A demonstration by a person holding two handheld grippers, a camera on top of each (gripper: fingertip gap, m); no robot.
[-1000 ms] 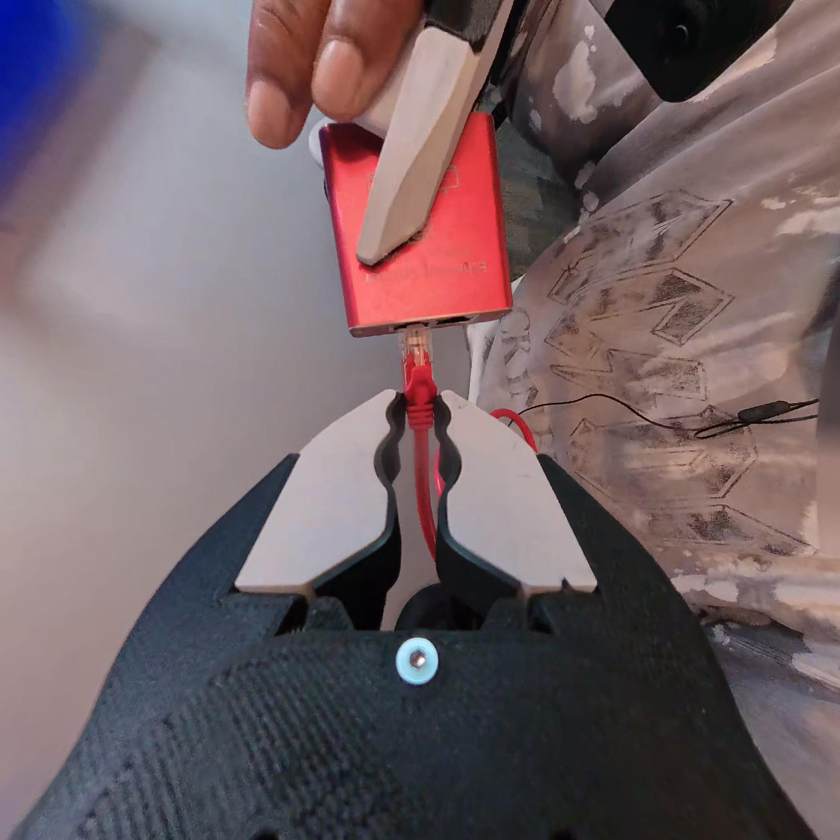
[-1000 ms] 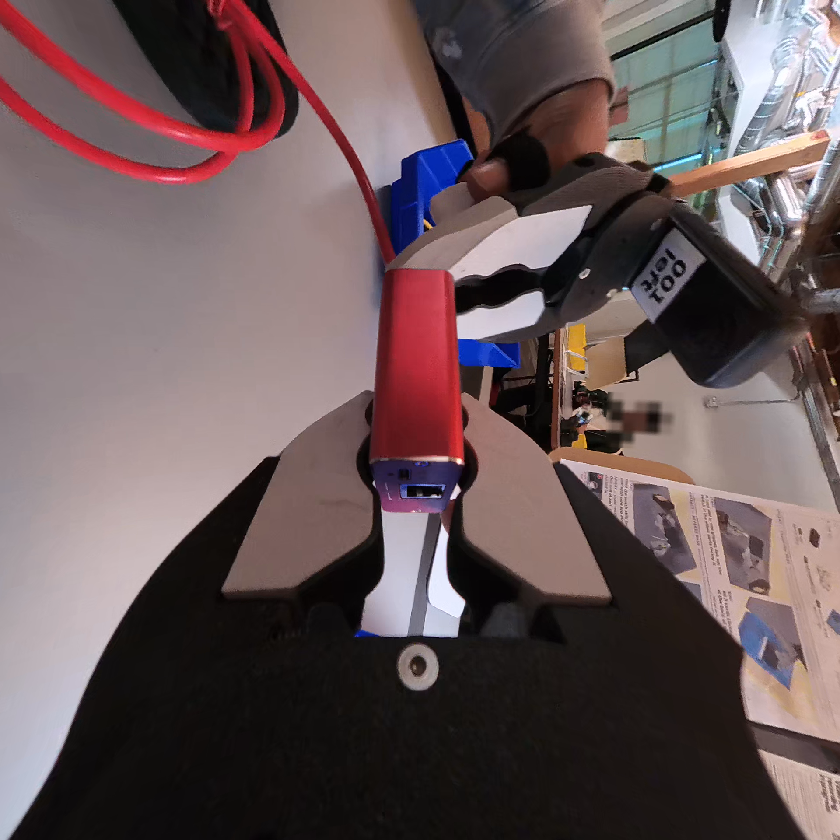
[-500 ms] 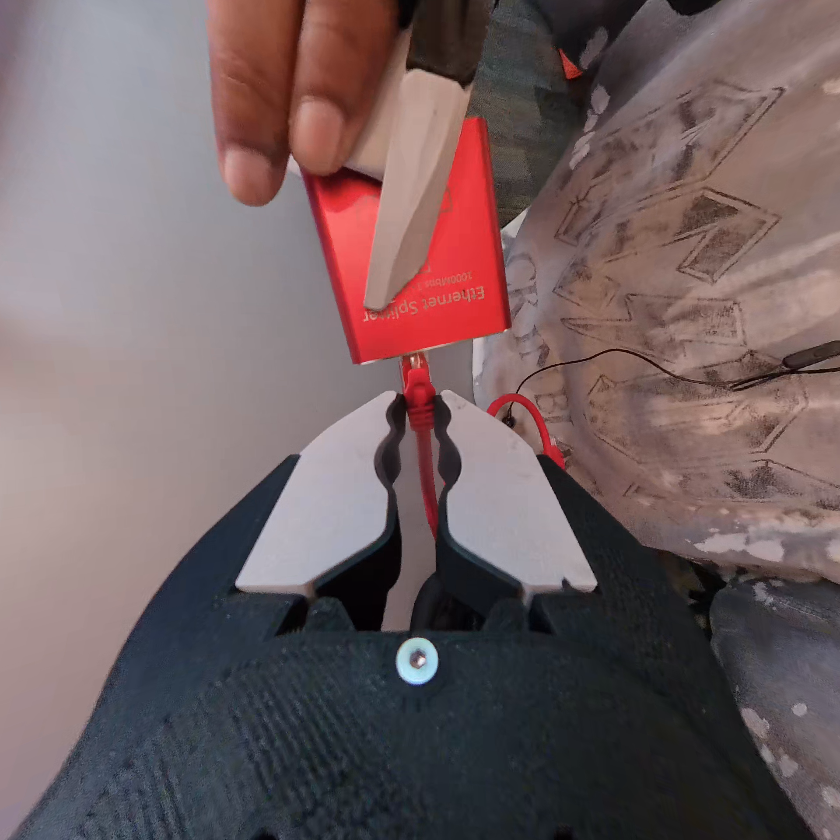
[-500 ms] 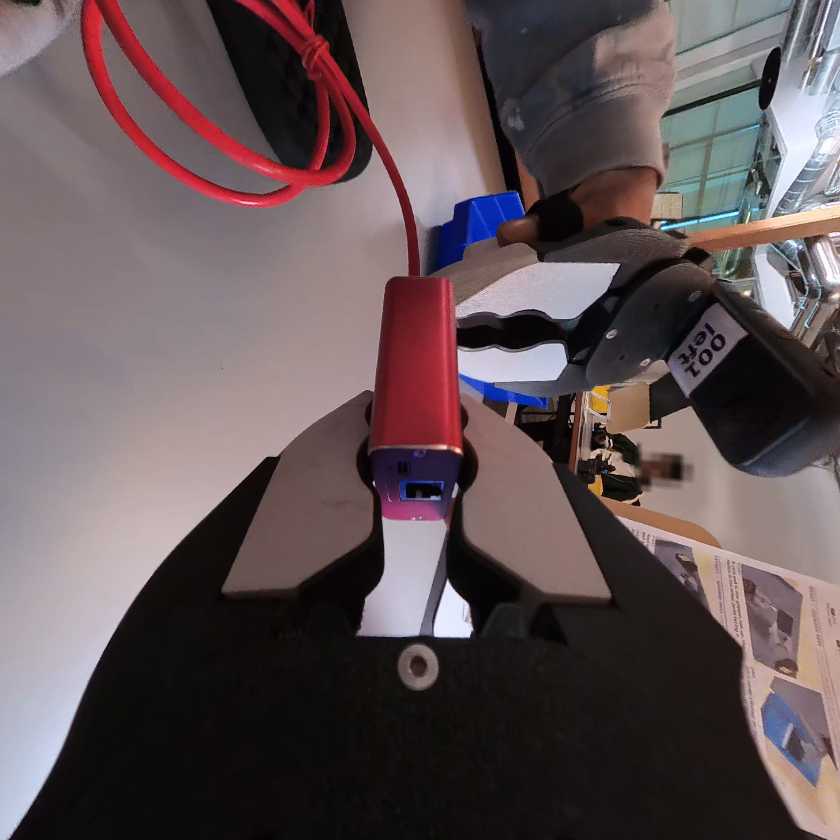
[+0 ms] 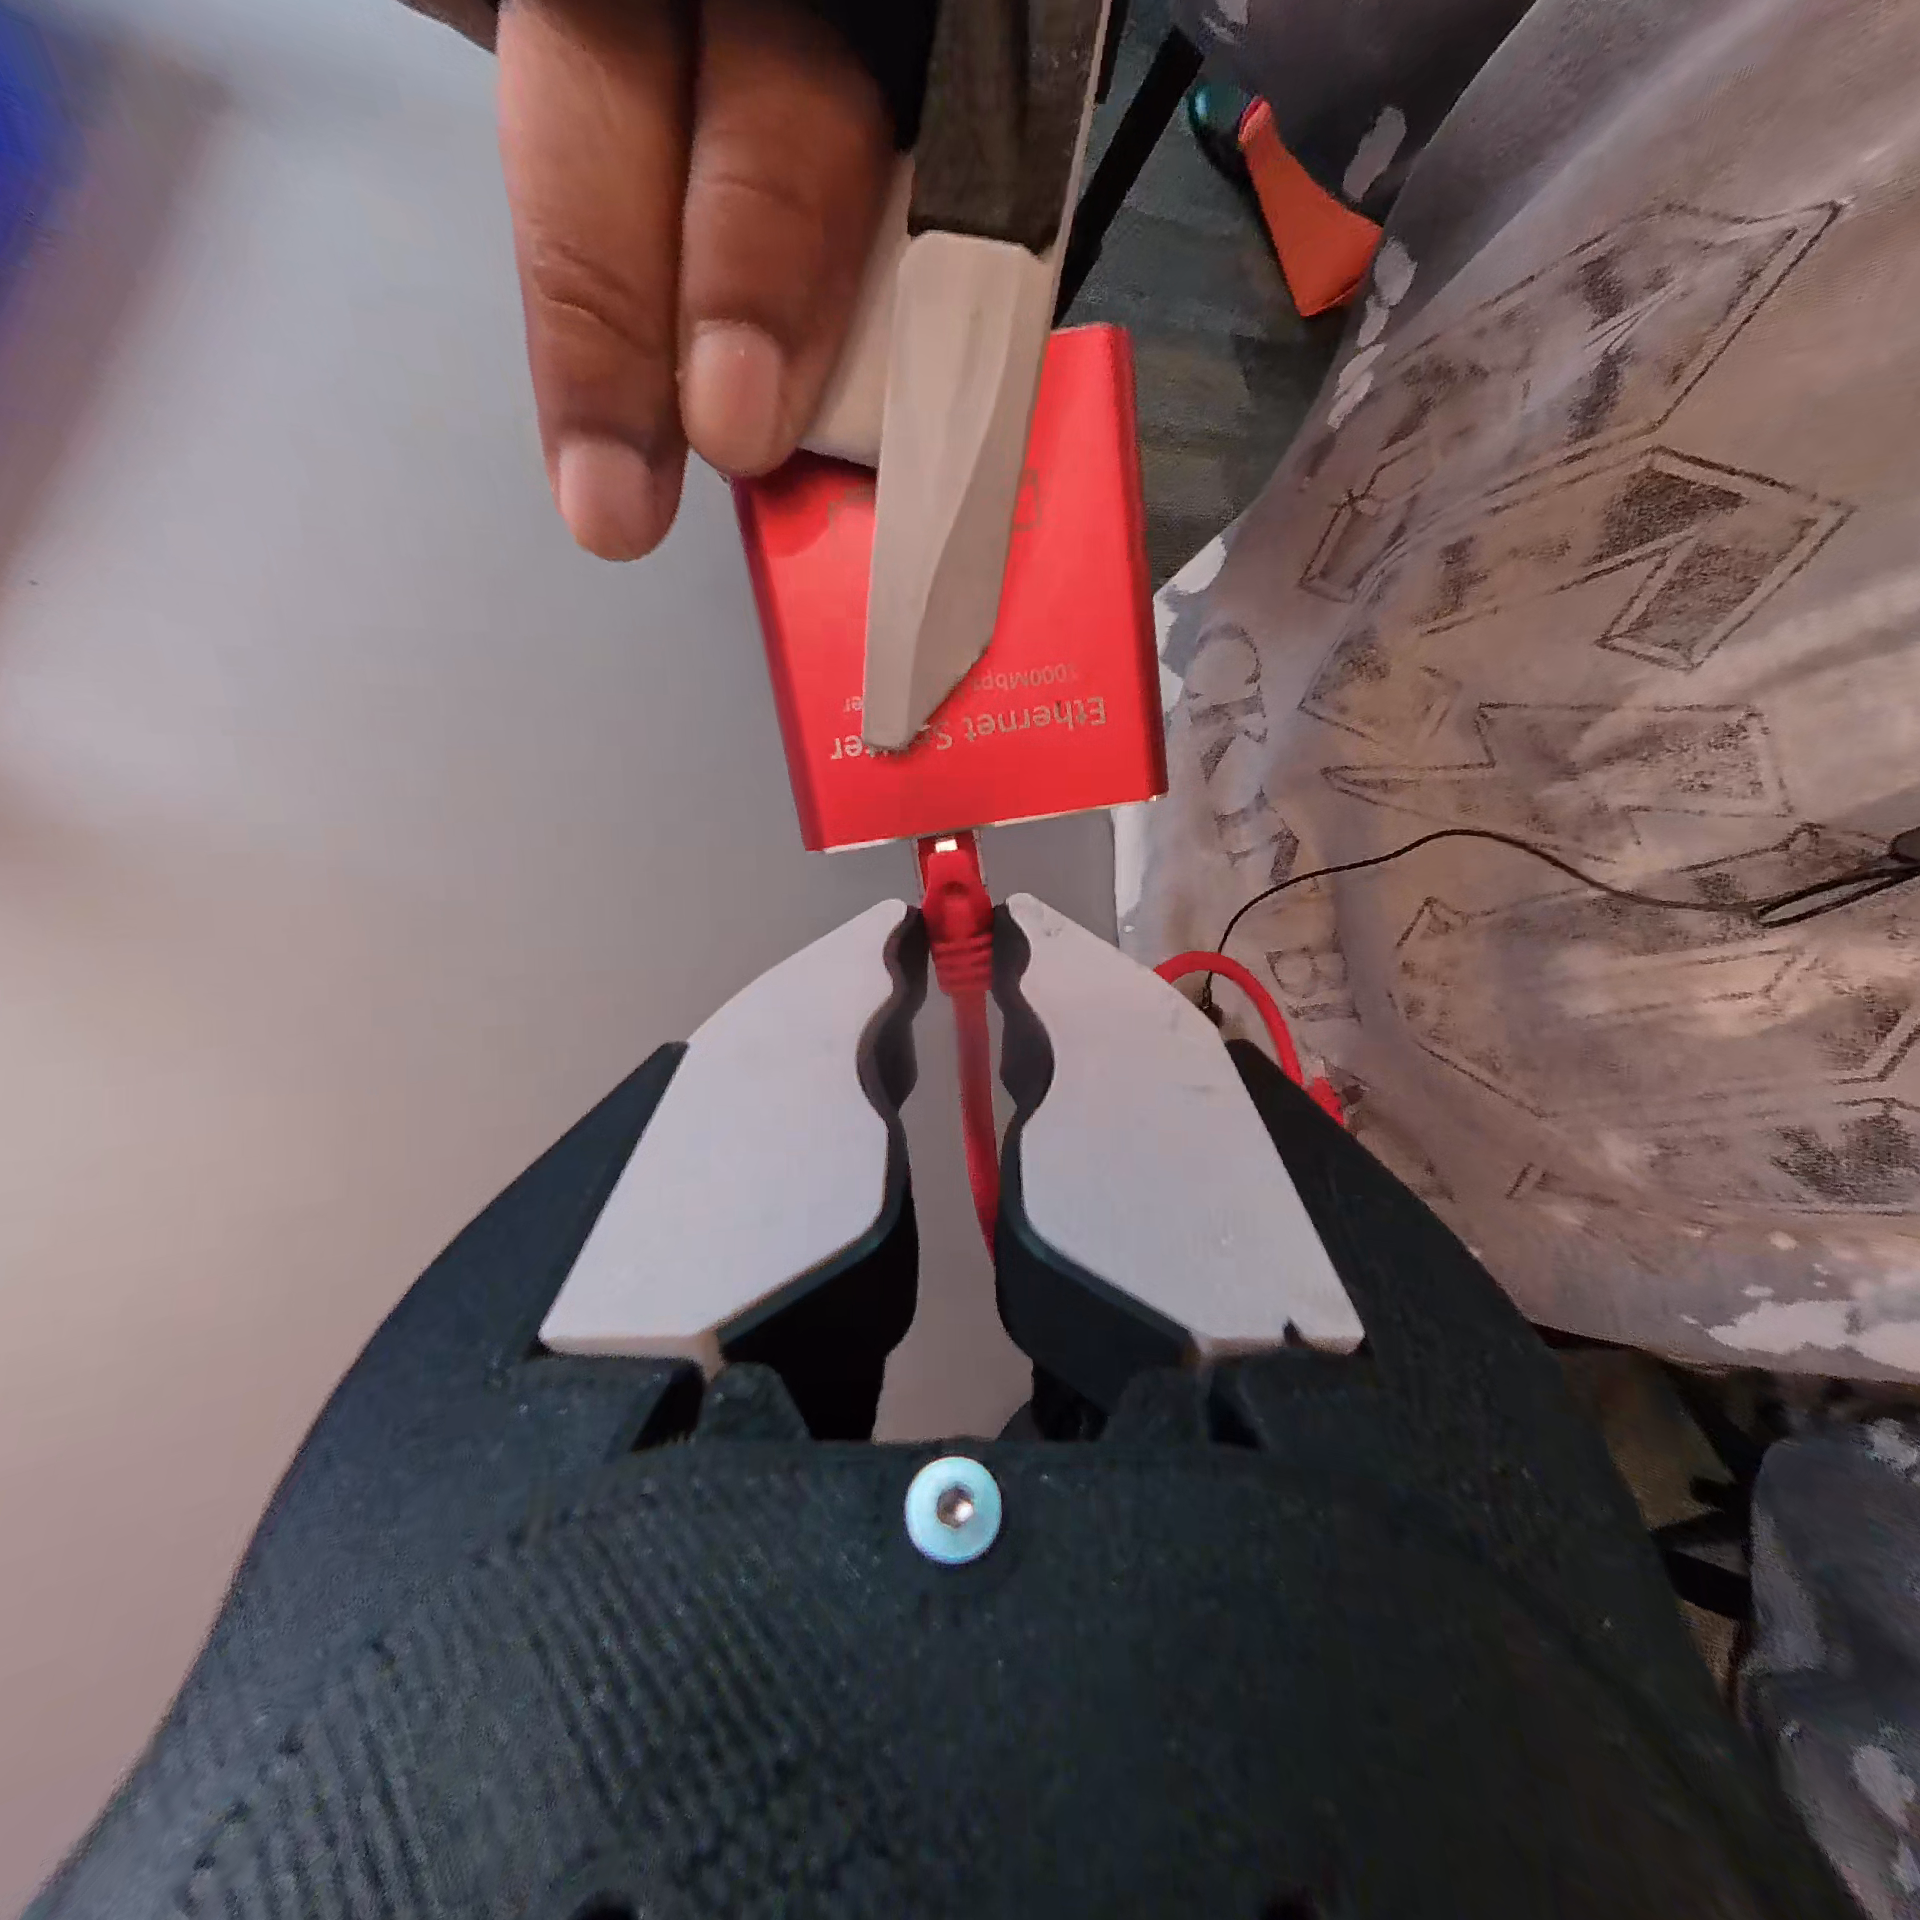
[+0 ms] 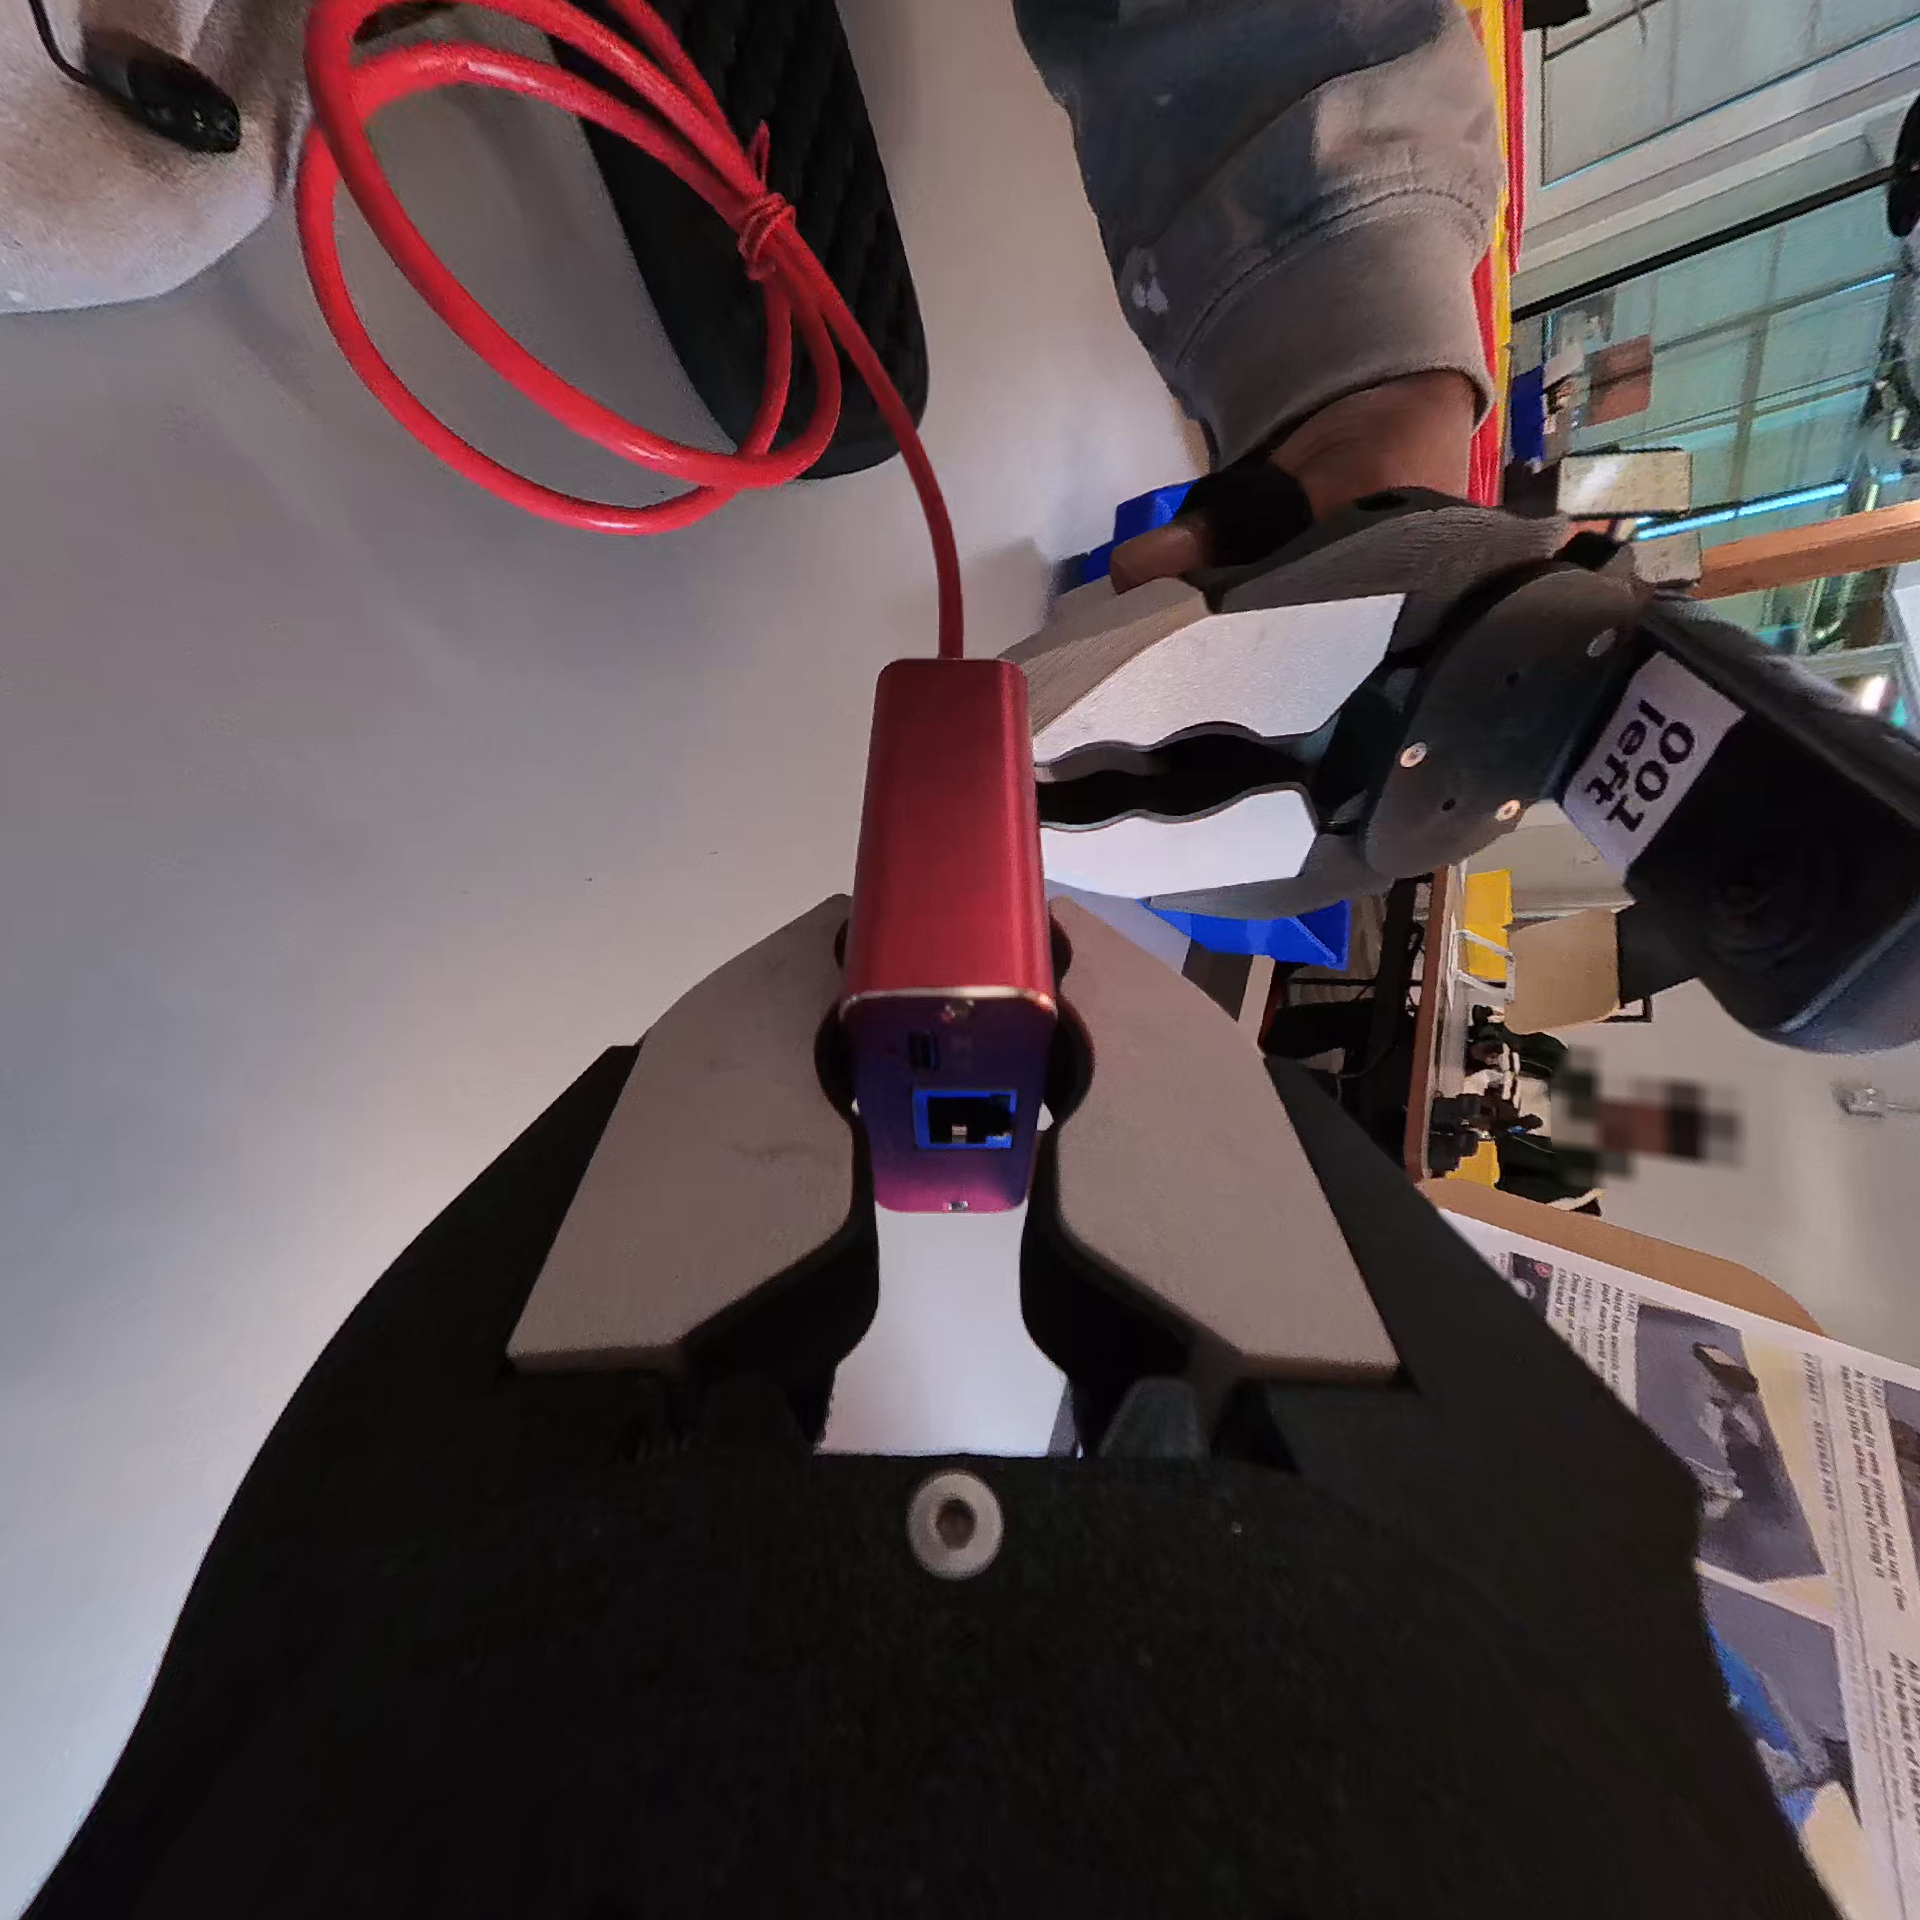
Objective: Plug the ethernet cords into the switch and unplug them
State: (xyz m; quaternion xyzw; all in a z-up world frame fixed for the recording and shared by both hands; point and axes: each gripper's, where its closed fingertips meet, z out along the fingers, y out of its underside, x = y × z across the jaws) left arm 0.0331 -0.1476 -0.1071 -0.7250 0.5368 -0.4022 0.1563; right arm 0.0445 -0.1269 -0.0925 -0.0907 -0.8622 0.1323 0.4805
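Note:
In the left wrist view my left gripper (image 5: pixel 958 920) is shut on the boot of the red ethernet cord (image 5: pixel 975 1101). Its plug (image 5: pixel 948 854) sits in a port of the red switch (image 5: pixel 1049 644). A finger (image 5: pixel 935 499) of my right gripper lies across the switch's top, with a hand (image 5: pixel 665 260) beside it. In the right wrist view my right gripper (image 6: pixel 948 940) is shut on the switch (image 6: pixel 948 831), whose near end shows an empty blue port (image 6: pixel 962 1118). The cord (image 6: pixel 582 343) loops away from the far end. My left gripper (image 6: pixel 1101 764) reaches in from the right.
The white table (image 6: pixel 312 831) lies under both grippers. A black object (image 6: pixel 800 208) lies under the cord loops. Blue bins (image 6: pixel 1257 925) and a newspaper (image 6: pixel 1714 1475) are to the right. A person's patterned garment (image 5: pixel 1558 727) with a thin black wire (image 5: pixel 1538 868) is close by.
The cord's plug has gone deeper into the switch; its clear part showed fully before and is now almost hidden. Both grippers keep their holds, and the right view has swung towards the cord loops.

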